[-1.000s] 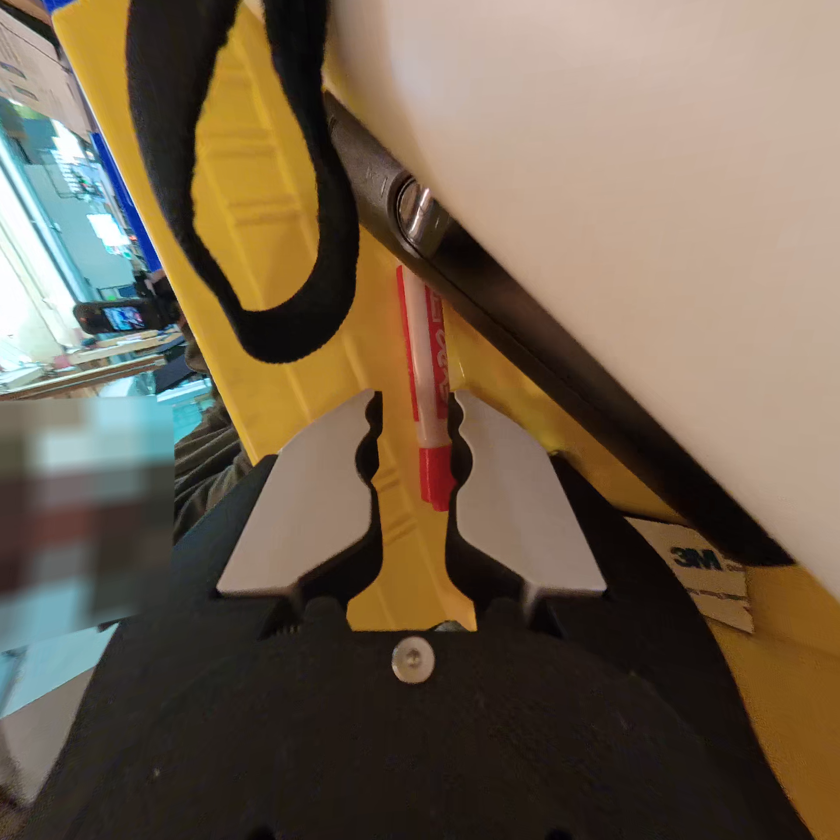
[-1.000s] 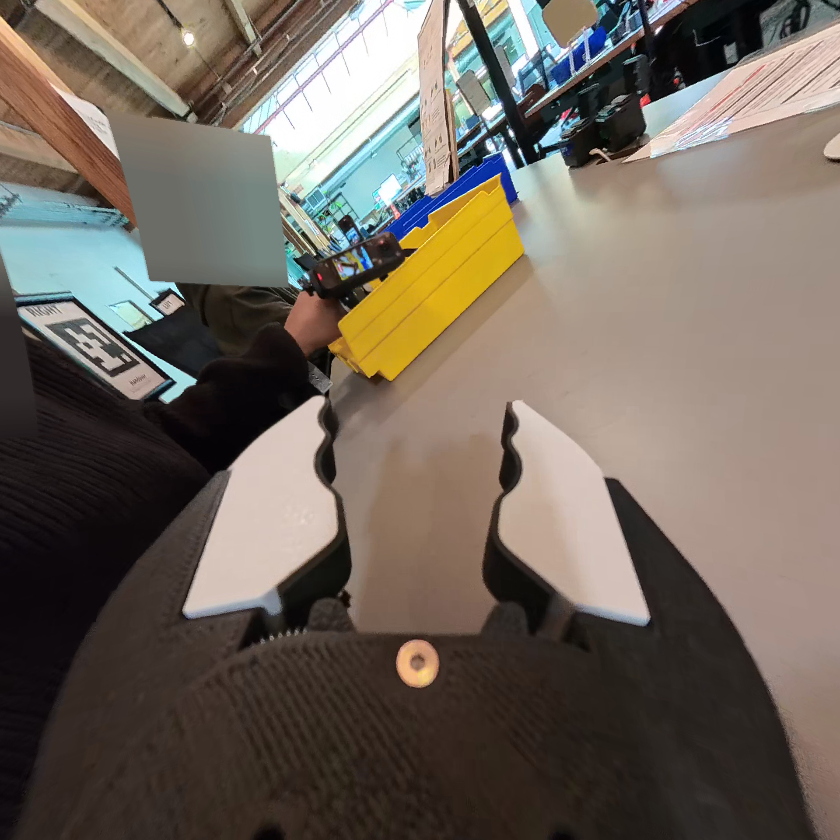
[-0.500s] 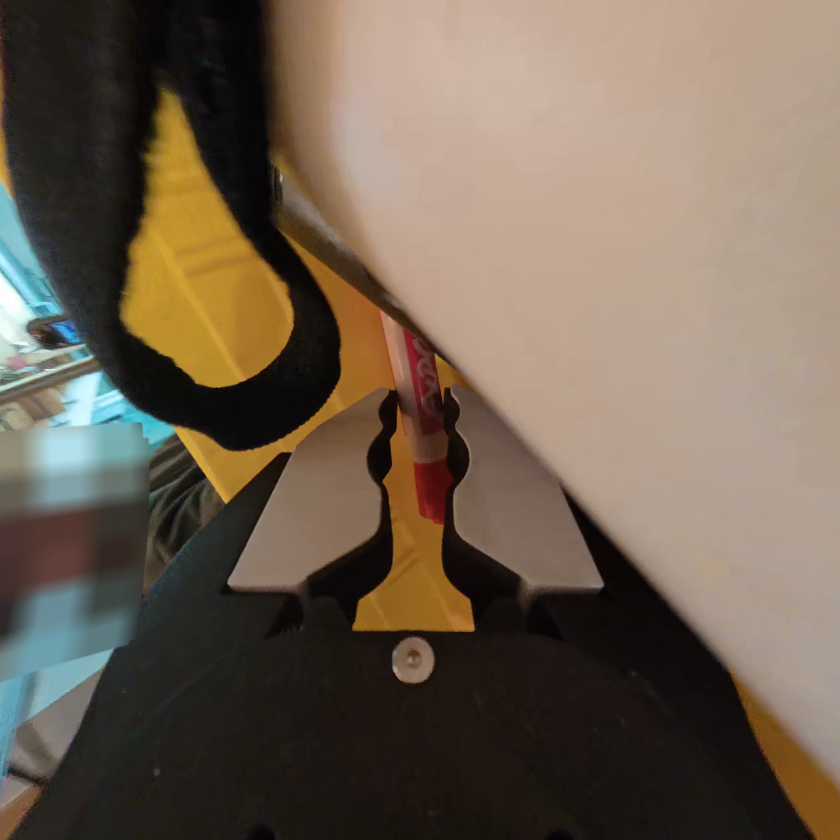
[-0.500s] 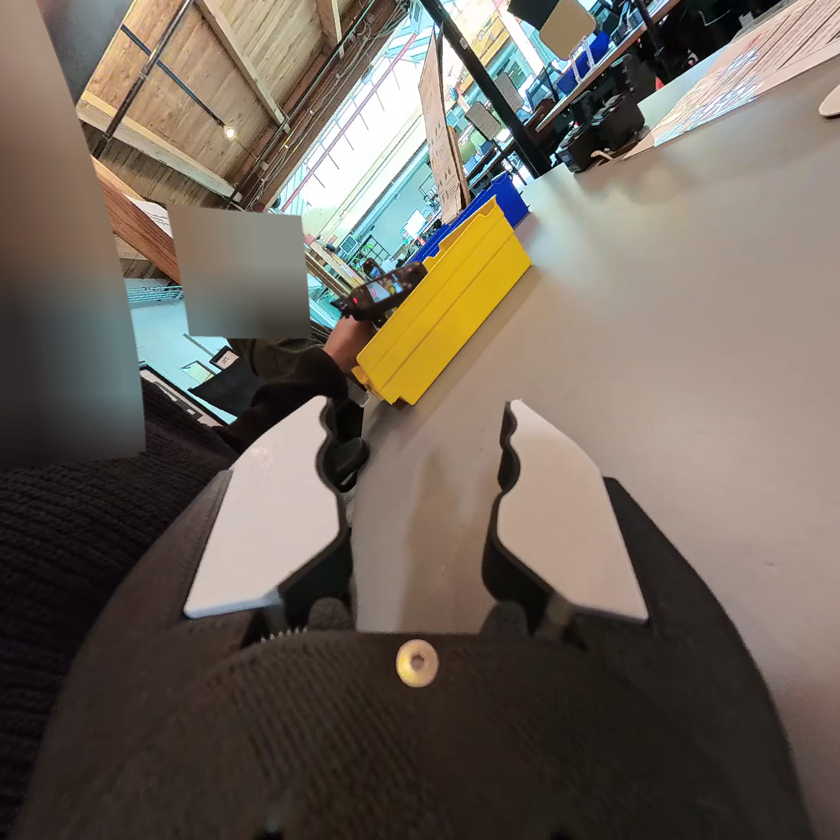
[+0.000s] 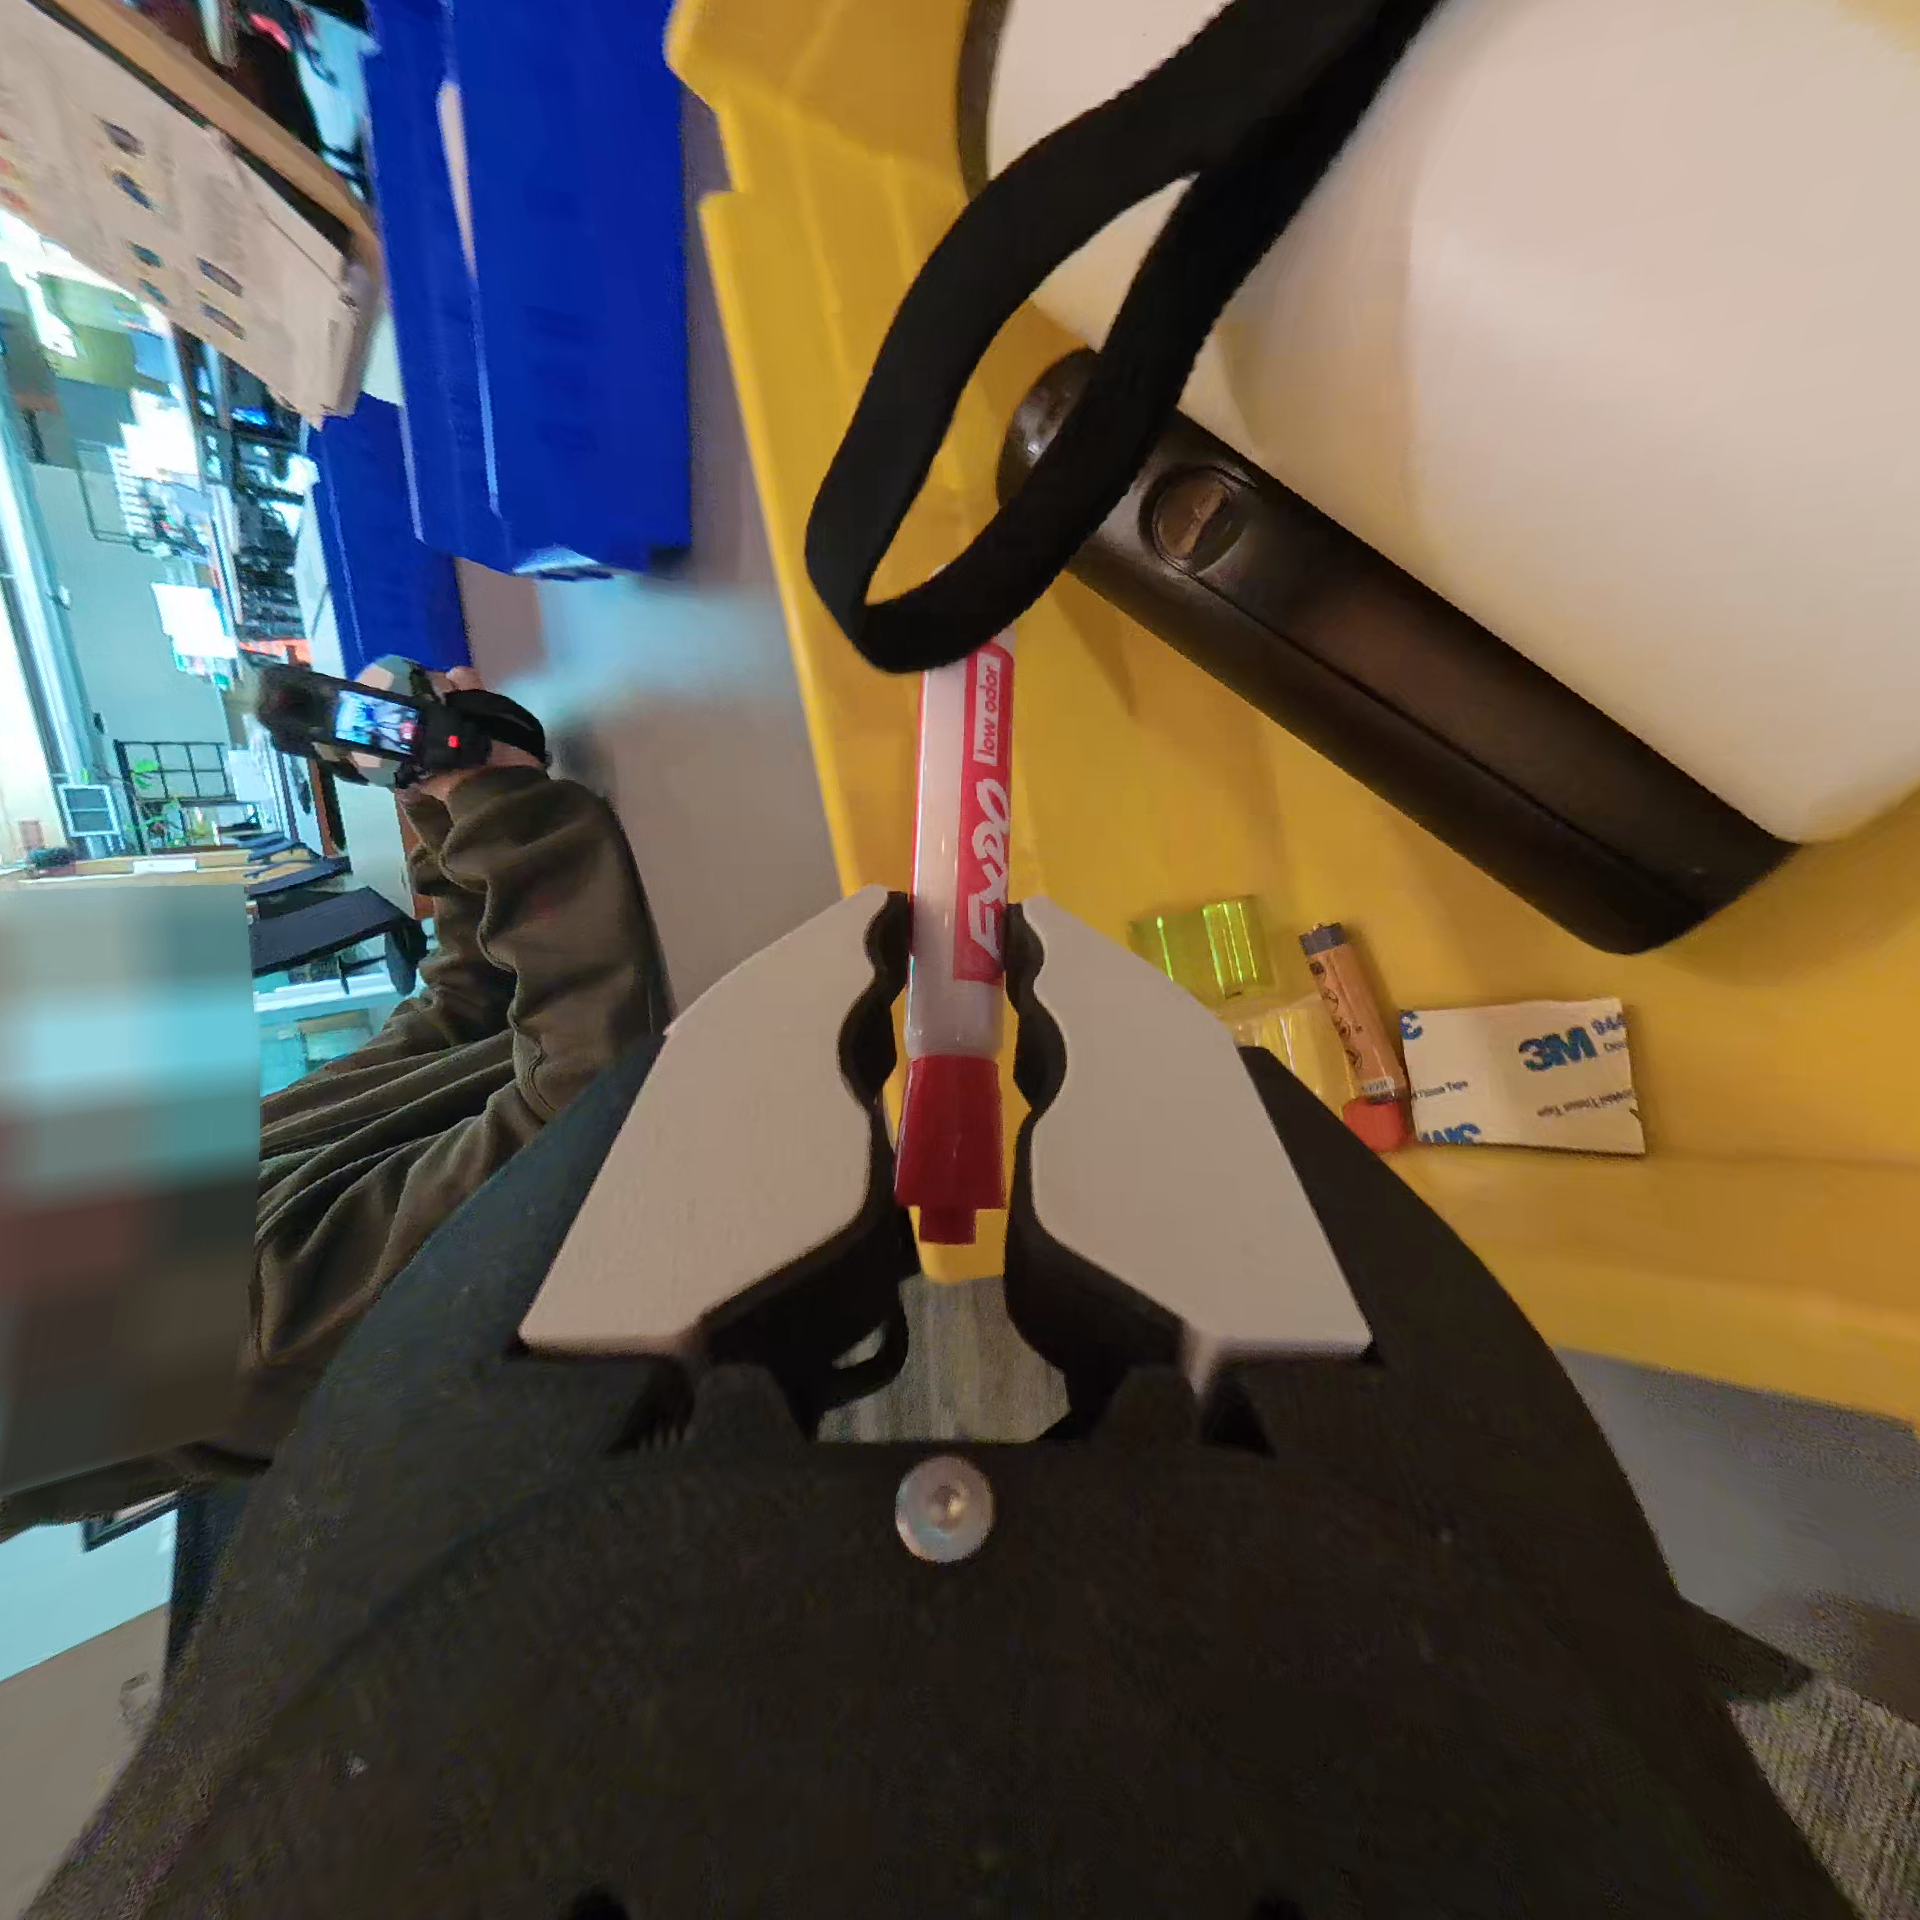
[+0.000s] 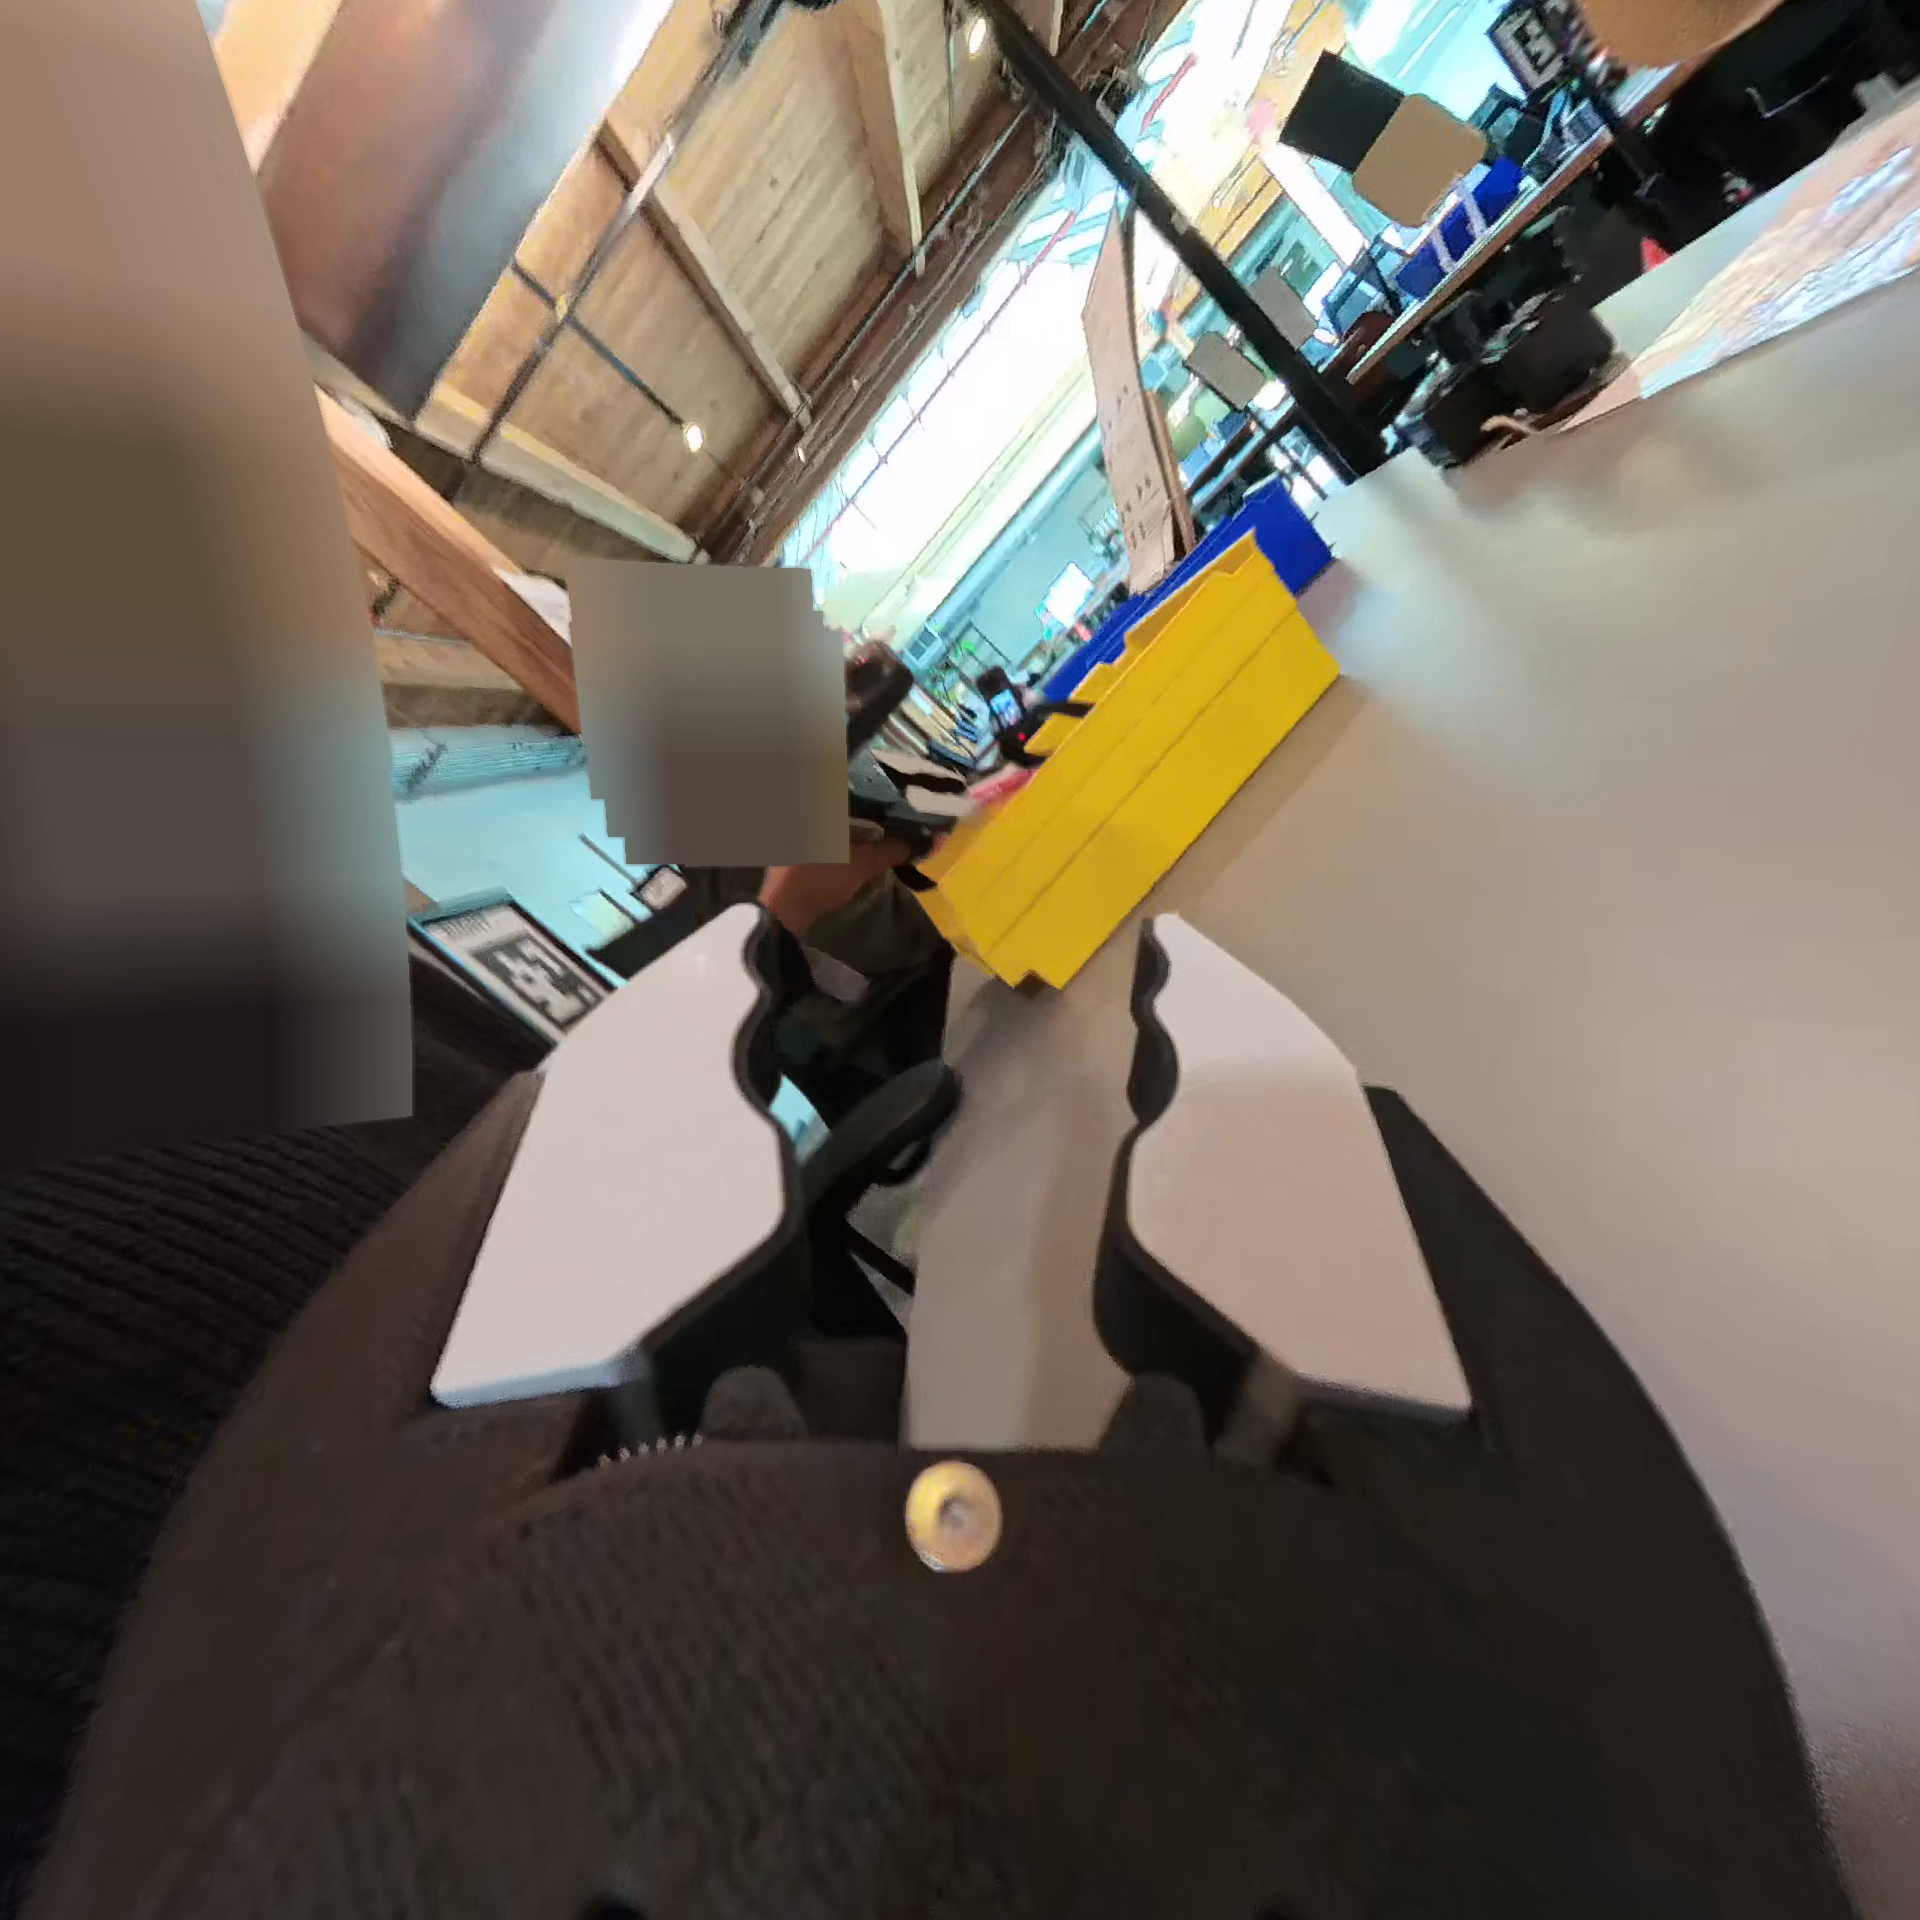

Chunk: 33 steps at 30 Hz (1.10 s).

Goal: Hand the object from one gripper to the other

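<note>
A red and white marker (image 5: 961, 894) with a red cap stands between the fingers of my left gripper (image 5: 956, 920). The jaws are shut on its barrel, cap end toward the camera. Its far end passes under a black strap loop (image 5: 935, 499) over the yellow bin (image 5: 1195, 790). My right gripper (image 6: 951, 951) is open and empty, tilted above the grey table (image 6: 1558, 831), far from the yellow bin (image 6: 1122, 821). The left gripper and marker show as a small blur at the bin's near end in the right wrist view.
A large white container with a black base (image 5: 1507, 436) lies in the bin, with a green block (image 5: 1205, 940), a small orange tube (image 5: 1351, 1023) and a white tape backing (image 5: 1522, 1075). Blue bins (image 5: 540, 291) stand behind. A seated person (image 5: 447, 987) holds a camera device. Spacing between my two grippers at the tips: around 50 centimetres.
My left gripper closed on the marker and lifted it up out of the bin, away from the white container. My right gripper tilted upward and stayed open.
</note>
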Available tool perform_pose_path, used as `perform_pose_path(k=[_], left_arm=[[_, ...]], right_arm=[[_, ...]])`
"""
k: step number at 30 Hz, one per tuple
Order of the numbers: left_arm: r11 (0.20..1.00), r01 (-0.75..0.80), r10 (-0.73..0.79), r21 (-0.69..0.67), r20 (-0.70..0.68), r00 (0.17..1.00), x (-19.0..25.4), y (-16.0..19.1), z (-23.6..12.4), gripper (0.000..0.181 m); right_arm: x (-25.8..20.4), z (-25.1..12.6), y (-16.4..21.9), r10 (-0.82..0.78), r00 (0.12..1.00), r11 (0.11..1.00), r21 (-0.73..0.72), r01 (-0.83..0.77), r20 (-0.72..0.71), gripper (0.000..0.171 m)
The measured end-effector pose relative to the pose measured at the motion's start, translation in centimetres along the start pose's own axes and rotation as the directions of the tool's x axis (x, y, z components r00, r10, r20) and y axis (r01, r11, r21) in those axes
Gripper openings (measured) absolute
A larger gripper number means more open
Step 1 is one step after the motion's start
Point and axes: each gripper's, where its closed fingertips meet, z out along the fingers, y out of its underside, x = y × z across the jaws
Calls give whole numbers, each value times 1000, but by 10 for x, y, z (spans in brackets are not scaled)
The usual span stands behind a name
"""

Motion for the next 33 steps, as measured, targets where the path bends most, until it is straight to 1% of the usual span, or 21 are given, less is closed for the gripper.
perform_pose_path(k=[2, 4, 6, 9, 12, 15, 17, 20, 22, 25, 27, 28, 30, 33], left_arm=[[997, 42, -43, 69, 12, 999, -7, -1, -16, 20], [985, 89, -92, 145, 12, 996, -14, -3, -34, 19], [961, 150, -153, 232, -9, 988, -22, -6, -52, 19], [924, 248, -242, 290, -58, 969, -33, 2, -62, 19], [882, 361, -323, 304, -170, 931, -32, 15, -57, 19], [782, 503, -384, 368, -352, 854, -23, 8, -69, 20], [708, 549, -359, 444, -443, 821, -18, -5, -83, 19], [687, 559, -330, 464, -487, 809, -11, -12, -89, 19], [637, 604, -306, 479, -563, 768, -3, -24, -99, 19], [527, 713, -226, 463, -732, 642, 16, -47, -126, 19], [454, 779, -125, 433, -835, 536, 31, -66, -151, 19], [435, 798, -75, 417, -867, 493, 40, -75, -161, 19], [426, 807, 25, 410, -896, 443, 60, -92, -180, 19], [433, 812, 182, 392, -920, 347, 97, -117, -212, 19]], right_arm=[[-4, 5, 11, -75, 997, 996, -57, 74, -17, 66], [-6, 9, 19, -117, 993, 989, -97, 114, -25, 64], [-8, 11, 22, -118, 993, 988, -107, 115, -22, 63], [-9, 11, 22, -113, 993, 989, -103, 110, -22, 62], [-9, 12, 24, -139, 990, 984, -113, 135, -36, 61], [-7, 15, 30, -164, 985, 977, -144, 156, -48, 61], [-6, 17, 35, -177, 983, 972, -166, 165, -54, 61], [-3, 19, 44, -179, 982, 964, -213, 161, -68, 61], [-2, 21, 50, -186, 980, 956, -241, 165, -68, 62], [-3, 23, 58, -211, 975, 943, -276, 186, -65, 62], [-4, 25, 63, -233, 970, 933, -297, 204, -65, 63], [-4, 25, 65, -244, 968, 928, -306, 213, -64, 63], [-6, 26, 68, -257, 965, 921, -316, 227, -57, 63], [-9, 28, 69, -270, 962, 918, -315, 242, -48, 62]])
